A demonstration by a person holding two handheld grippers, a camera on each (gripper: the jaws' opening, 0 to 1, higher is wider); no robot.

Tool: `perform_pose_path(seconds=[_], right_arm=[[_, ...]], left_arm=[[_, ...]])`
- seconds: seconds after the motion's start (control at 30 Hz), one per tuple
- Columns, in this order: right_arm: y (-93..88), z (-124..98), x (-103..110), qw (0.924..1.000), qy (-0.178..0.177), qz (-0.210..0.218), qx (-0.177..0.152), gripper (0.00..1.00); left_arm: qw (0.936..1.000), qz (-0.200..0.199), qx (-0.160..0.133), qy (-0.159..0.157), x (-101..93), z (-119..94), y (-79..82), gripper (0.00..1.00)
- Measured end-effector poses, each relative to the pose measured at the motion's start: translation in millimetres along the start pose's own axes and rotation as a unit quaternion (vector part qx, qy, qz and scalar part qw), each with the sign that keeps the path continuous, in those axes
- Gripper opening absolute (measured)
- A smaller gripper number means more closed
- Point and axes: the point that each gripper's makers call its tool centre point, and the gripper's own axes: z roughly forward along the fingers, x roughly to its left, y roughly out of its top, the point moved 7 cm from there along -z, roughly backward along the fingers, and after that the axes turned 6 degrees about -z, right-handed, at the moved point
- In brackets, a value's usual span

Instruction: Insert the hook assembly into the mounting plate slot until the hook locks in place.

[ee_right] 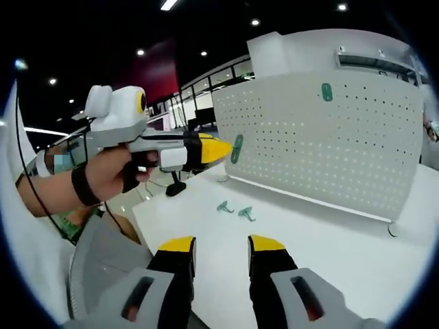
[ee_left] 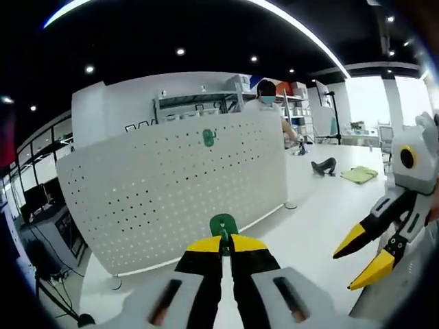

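Note:
A white pegboard mounting plate (ee_left: pixel 171 185) (ee_right: pixel 329 144) stands upright on the white table. One green hook (ee_left: pixel 208 138) (ee_right: pixel 326 92) hangs on it near the top. My left gripper (ee_left: pixel 226 242) (ee_right: pixel 230 149) is shut on a second green hook (ee_left: pixel 223 224) (ee_right: pixel 236 148), held in the air short of the plate. My right gripper (ee_right: pixel 221 245) (ee_left: pixel 363 259) is open with nothing between its jaws, low over the table. Two more green hooks (ee_right: pixel 224 206) (ee_right: pixel 246 214) lie on the table in front of the plate.
The white table (ee_right: pixel 309 253) spreads below the plate. A person (ee_left: pixel 269 96) stands behind the plate near shelving. A dark object (ee_left: pixel 324 166) and a yellow-green cloth (ee_left: pixel 359 174) lie further back on the right. A hand and sleeve (ee_right: pixel 103 175) hold the left gripper.

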Motion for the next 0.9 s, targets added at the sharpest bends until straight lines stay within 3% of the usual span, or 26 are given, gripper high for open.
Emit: perform_pose_path(seconds=[0.2,0.37,0.47,0.77,0.9], right_arm=[[4.2,-5,-10,0.9997,-0.020,0.004,-0.013,0.38],[0.8,-8,-12,0.9997,-0.020,0.010,-0.013,0.38],[4.3,-10,-15,0.9987,-0.017,0.030,-0.036,0.38],[6.4,-9,-18,0.9989,-0.013,0.028,-0.034,0.40],[6.9,-11,-18,0.9985,-0.004,0.037,-0.039,0.40]], left_arm=[[1.0000,0.002,-0.005,0.007,-0.7,12,9.7,0.03],[0.9998,0.002,-0.011,0.016,0.2,24,18.8,0.03],[0.9993,-0.011,-0.021,0.029,2.7,31,22.8,0.03],[0.9978,-0.022,-0.044,0.045,5.4,47,43.5,0.03],[0.9979,-0.029,-0.038,0.043,4.7,58,47.5,0.03]])
